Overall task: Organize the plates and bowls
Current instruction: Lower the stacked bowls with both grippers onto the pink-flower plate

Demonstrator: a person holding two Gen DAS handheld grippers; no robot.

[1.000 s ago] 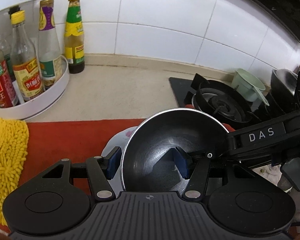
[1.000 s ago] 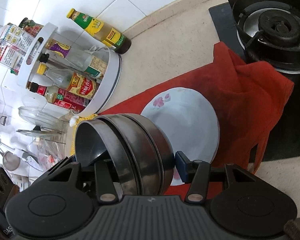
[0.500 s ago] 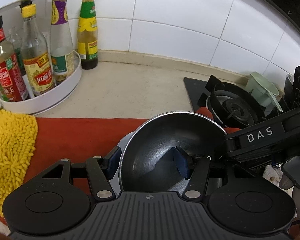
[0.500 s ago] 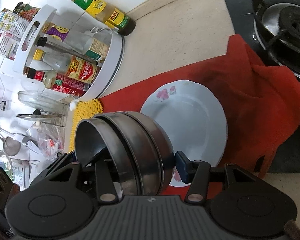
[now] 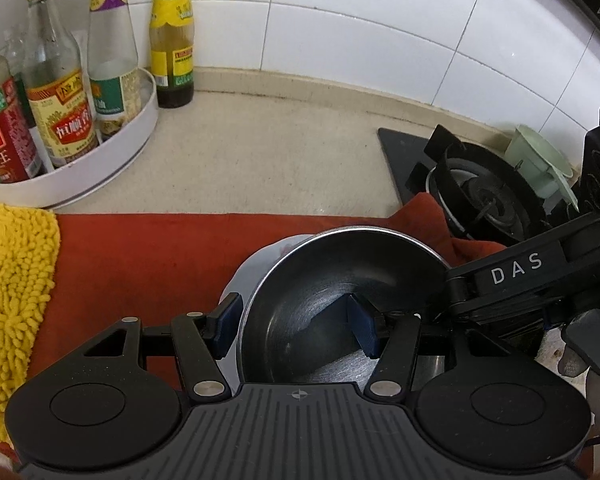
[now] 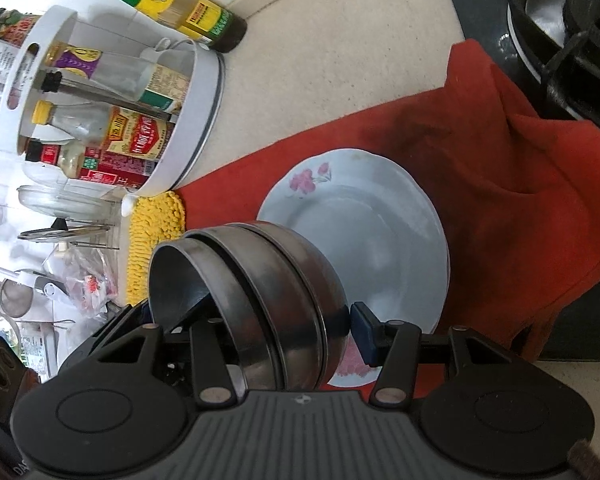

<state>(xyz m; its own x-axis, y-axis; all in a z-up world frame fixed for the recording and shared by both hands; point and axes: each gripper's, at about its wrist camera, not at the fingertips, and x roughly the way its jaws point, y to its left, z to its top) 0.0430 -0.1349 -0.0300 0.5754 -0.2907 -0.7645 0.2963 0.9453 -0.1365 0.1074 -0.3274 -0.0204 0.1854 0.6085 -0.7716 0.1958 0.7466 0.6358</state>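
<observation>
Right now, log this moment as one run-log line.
left gripper: straddles rim of bowl stack | right gripper: around stack | plate: on red cloth

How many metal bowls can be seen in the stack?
3, nested together and tilted above the plate: inner bowl, middle bowl, outer bowl. More may be hidden inside.

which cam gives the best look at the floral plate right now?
Right wrist. It shows nearly the whole plate lying on the red cloth, pink flower print included; only its near edge sits behind the stacked steel bowls. The left wrist view shows just a pale sliver of plate beside the bowls' rim.
</observation>
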